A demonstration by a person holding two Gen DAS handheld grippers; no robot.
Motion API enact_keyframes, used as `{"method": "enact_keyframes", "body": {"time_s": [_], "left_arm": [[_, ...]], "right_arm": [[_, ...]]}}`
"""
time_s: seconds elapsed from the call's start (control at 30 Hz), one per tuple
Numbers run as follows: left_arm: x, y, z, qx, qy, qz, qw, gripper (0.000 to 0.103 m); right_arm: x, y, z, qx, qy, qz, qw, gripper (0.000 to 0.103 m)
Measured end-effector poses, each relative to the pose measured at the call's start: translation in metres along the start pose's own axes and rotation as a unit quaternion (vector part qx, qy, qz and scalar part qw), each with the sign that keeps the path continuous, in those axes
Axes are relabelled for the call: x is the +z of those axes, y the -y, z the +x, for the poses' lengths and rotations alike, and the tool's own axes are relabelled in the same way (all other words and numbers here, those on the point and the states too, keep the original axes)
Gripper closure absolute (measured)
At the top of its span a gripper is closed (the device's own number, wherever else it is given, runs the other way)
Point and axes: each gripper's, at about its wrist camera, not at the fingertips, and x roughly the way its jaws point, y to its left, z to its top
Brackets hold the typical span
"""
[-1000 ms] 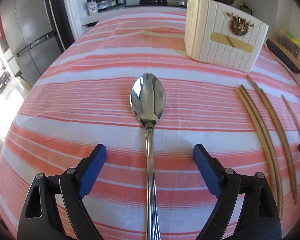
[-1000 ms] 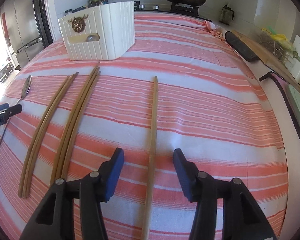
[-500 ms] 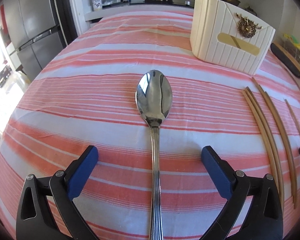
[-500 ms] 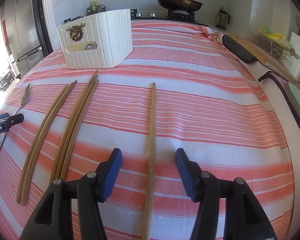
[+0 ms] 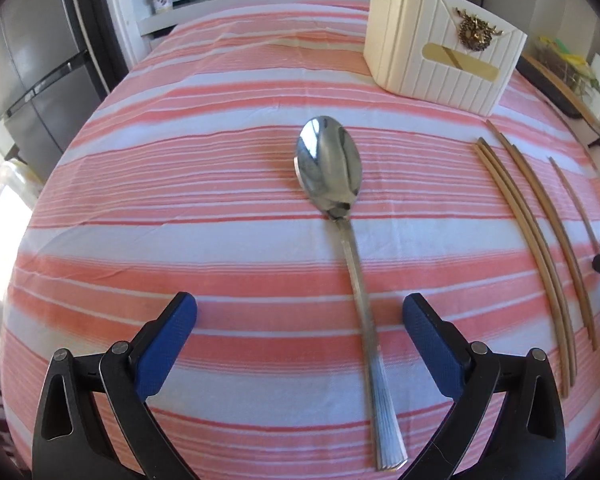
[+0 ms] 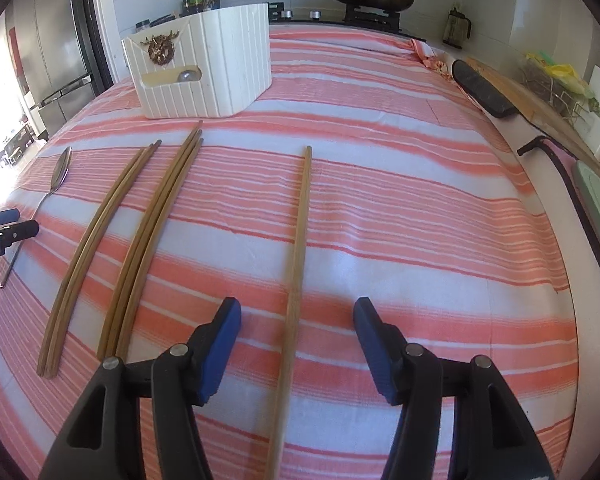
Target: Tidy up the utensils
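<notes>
- While the left gripper gapes wide over the spoon, gripping nothing,
- the right gripper straddles a single chopstick, parted, untouched.

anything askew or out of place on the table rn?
Nothing is spilled or damaged. The spoon lies slightly askew, its handle angling toward the right finger of the open left gripper. One chopstick lies alone between the open right gripper's fingers, apart from the chopstick bundles. All are still outside the white holder.
</notes>
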Motion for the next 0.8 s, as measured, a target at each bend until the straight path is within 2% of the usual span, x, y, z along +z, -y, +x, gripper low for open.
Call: {"method": "enact_keyframes", "body": {"time_s": [0.17, 0.23, 0.47, 0.63, 0.67, 0.7, 0.73, 0.77, 0.8], "left_arm": [[0.015, -0.012, 0.001, -0.045, -0.020, -0.004, 0.9988, 0.001], [0.027, -0.007, 0.006, -0.046, -0.029, -0.001, 0.9985, 0.001], [0.055, 0.012, 0.036, 0.032, -0.040, -0.026, 0.9983, 0.000], [0.071, 0.013, 0.045, 0.049, -0.040, -0.059, 0.9963, 0.001], [0.073, 0.013, 0.046, 0.046, -0.040, -0.060, 0.9963, 0.006], [0.074, 0.014, 0.045, 0.040, -0.035, -0.058, 0.9969, 0.012], [0.074, 0.015, 0.040, 0.035, -0.028, -0.050, 0.9977, 0.028], [0.074, 0.017, 0.037, 0.027, -0.023, -0.039, 0.9986, 0.050], [0.074, 0.018, 0.034, 0.019, -0.021, -0.030, 0.9991, 0.063]], "right_arm": [[0.005, 0.005, -0.001, 0.014, -0.056, -0.012, 0.998, 0.043], [0.011, 0.008, 0.001, 0.025, -0.075, -0.012, 0.997, 0.043], [0.052, 0.016, 0.028, 0.030, -0.096, -0.012, 0.995, 0.043], [0.079, 0.009, 0.048, 0.024, -0.090, -0.025, 0.995, 0.043], [0.085, 0.006, 0.053, 0.017, -0.085, -0.029, 0.996, 0.044], [0.091, 0.003, 0.058, 0.012, -0.085, -0.032, 0.996, 0.049], [0.097, 0.003, 0.061, 0.008, -0.079, -0.026, 0.997, 0.074], [0.102, 0.005, 0.062, 0.002, -0.076, -0.017, 0.997, 0.090], [0.106, 0.007, 0.063, 0.004, -0.079, -0.007, 0.997, 0.096]]}}
